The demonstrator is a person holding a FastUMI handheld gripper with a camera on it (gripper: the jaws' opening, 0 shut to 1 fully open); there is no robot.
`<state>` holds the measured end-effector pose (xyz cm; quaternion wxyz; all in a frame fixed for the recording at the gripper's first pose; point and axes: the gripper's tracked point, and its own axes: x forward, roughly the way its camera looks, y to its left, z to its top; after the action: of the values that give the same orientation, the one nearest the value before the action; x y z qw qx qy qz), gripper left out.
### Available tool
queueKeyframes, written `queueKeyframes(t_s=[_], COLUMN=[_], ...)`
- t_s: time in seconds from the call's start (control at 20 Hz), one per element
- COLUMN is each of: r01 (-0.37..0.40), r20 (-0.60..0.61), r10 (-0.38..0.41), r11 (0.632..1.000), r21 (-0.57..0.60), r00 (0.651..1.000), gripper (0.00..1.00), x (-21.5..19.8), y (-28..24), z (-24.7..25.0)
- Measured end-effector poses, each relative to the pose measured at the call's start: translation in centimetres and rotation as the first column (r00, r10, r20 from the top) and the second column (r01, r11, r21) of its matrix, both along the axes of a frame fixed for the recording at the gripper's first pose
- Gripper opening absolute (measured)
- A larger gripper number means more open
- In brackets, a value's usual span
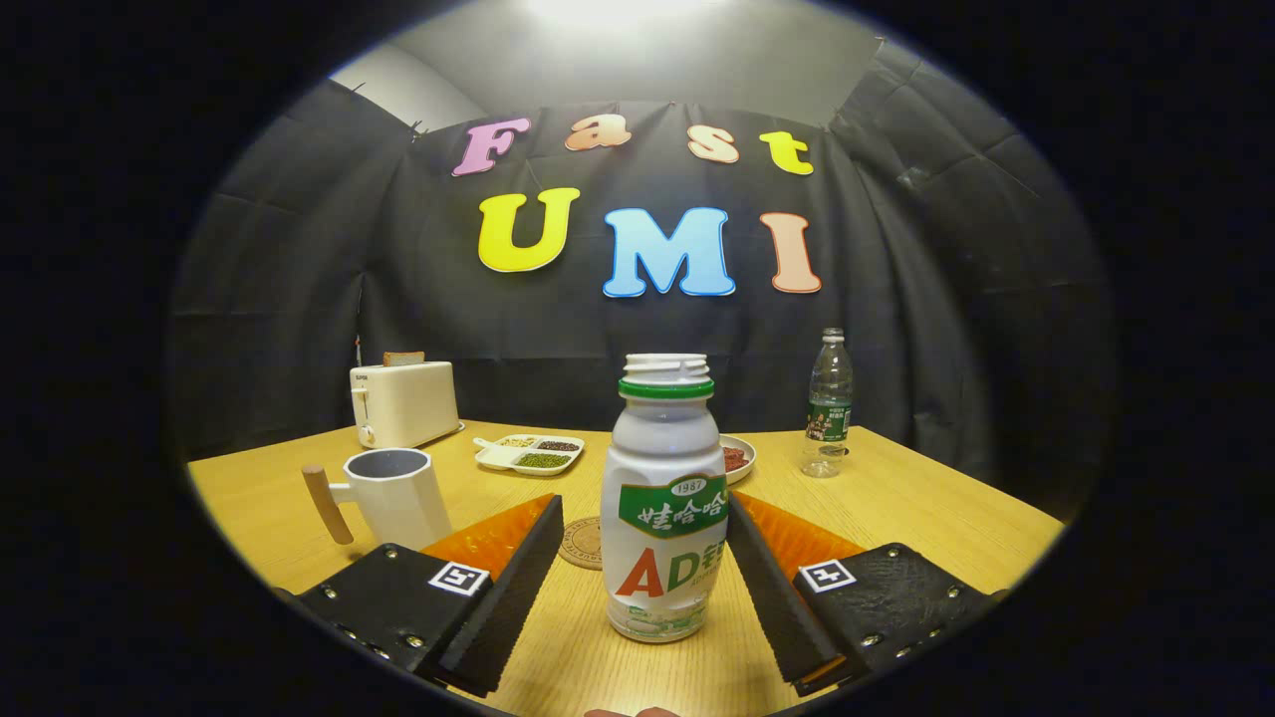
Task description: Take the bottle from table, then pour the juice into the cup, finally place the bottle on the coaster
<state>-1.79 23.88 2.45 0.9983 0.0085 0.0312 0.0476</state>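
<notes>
A white juice bottle (664,468) with a green neck ring and no cap stands upright on the wooden table (916,518), right between my fingers. My gripper (642,510) is open. Its right finger (762,568) lies against or very near the bottle's side, while a small gap shows at the left finger (518,578). The white cup (393,493) with a wooden handle stands to the left, just beyond the left finger. A round cork coaster (581,543) lies flat behind the bottle's left side, partly hidden by it.
At the back left stands a cream toaster (403,403) with bread in it. A white divided dish of beans (531,453) and a plate (742,458) sit behind the bottle. A clear water bottle (829,403) stands at the back right.
</notes>
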Motion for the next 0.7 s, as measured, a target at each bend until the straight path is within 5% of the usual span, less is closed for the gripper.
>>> queueKeyframes(t_s=[0.35,0.55,0.7], r01=[0.034,0.043,0.03], r20=[-0.048,-0.046,-0.045], r10=[-0.032,-0.042,-0.03], r11=[0.999,0.999,0.999], r21=[0.034,0.017,-0.013], r00=[0.998,0.998,0.999], gripper=[0.98,0.76,0.73], x=[1.2,2.0,1.4], y=[-0.4,-0.9,-0.9], z=[-0.9,-1.1,-0.9])
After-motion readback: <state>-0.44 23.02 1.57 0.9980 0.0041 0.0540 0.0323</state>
